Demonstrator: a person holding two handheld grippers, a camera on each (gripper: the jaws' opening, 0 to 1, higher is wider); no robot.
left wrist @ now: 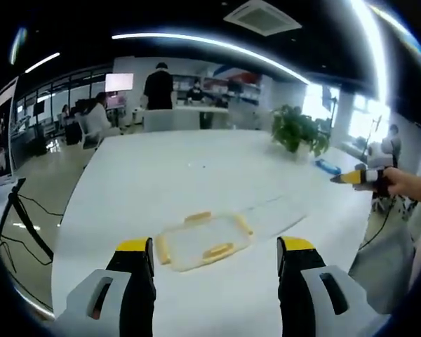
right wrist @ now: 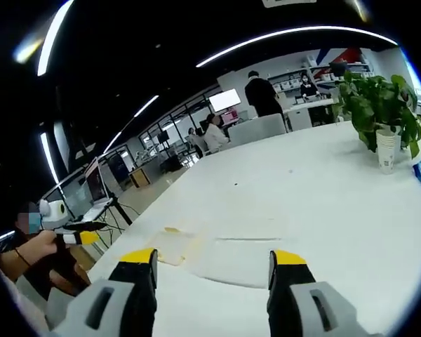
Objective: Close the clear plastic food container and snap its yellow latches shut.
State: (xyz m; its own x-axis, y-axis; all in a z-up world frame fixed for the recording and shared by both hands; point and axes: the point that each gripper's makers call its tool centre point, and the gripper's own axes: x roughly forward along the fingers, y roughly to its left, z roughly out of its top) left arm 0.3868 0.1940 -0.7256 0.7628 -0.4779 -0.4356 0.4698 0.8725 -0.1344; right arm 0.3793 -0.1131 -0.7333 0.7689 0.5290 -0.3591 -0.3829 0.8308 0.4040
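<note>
Right gripper view: container faint, partly behind spread empty jaws; left gripper likewise spread.

Long ceiling light strips bend into bright arcs under heavy fisheye distortion in both views. Windows on one side blow out to white glare. The white tabletop is evenly bright, with barely any shadows. Distant office figures are soft, and detail smears toward the edges.
</note>
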